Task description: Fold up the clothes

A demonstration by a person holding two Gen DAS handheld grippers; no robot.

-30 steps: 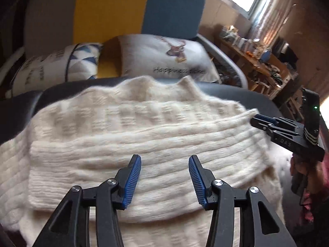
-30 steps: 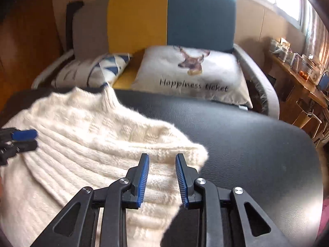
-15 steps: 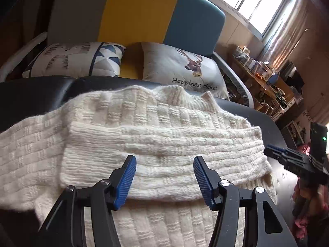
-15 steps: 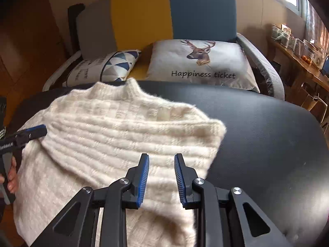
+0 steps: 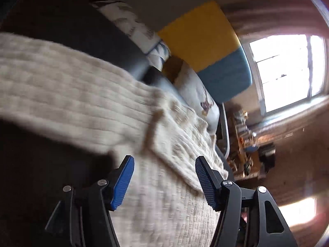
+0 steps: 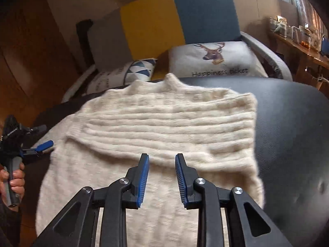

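Sweater [image 6: 164, 123] — just beyond right claw [image 6: 161, 177]

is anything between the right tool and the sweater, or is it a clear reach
Nothing visible stands in the way. The right tool hangs open directly over the cream sweater, which lies on the black table with nothing on top of it. The left tool is off at the sweater's left edge.
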